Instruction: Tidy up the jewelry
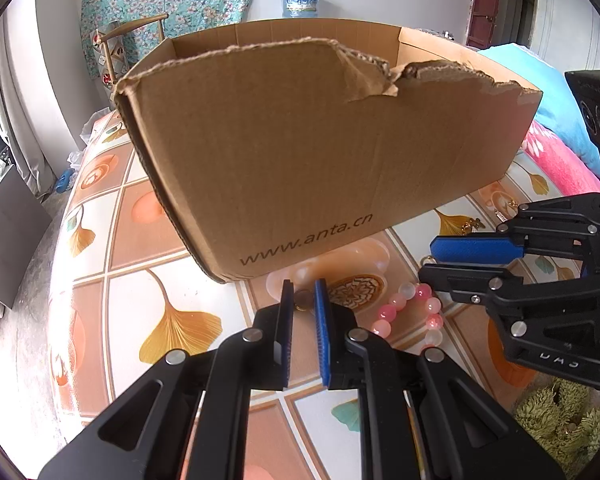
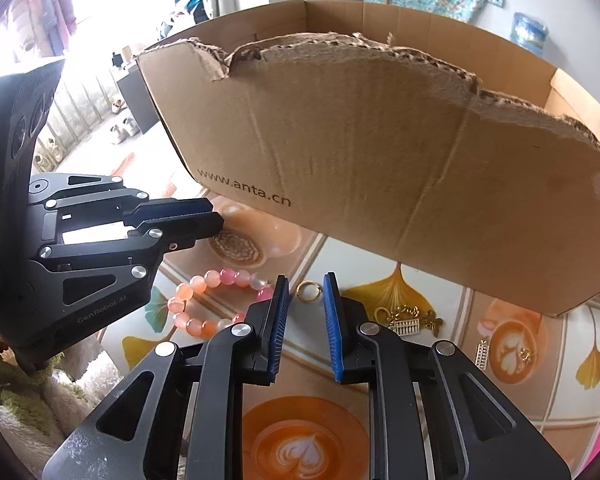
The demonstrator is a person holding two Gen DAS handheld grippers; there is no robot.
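The cardboard box (image 1: 324,140) sits at the back of the desk (image 1: 171,292), open top up, so it's probably where the jewelry ends up. The loose pieces lie on the patterned cloth right in front of it, within easy reach of both grippers.

The left gripper (image 1: 304,300) has its jaws nearly together around something small and brownish, maybe a ring or coin. It's too hidden to name, and whether it's actually pinched is hard to say. The pink bead bracelet (image 1: 414,312) lies just beside it, untouched.

The right gripper (image 2: 306,294) points down at a gold ring (image 2: 308,291) lying on the desk. Its jaws stand apart on either side of the ring with clear gaps, so nothing is held. That looks like lining up for a grab.

The right wrist view shows things the left one mostly misses: a gold charm cluster (image 2: 410,320) near the box's bottom edge and another small earring-like piece (image 2: 482,354) further right. The left view is the only one that gives a peek at that little brownish thing.
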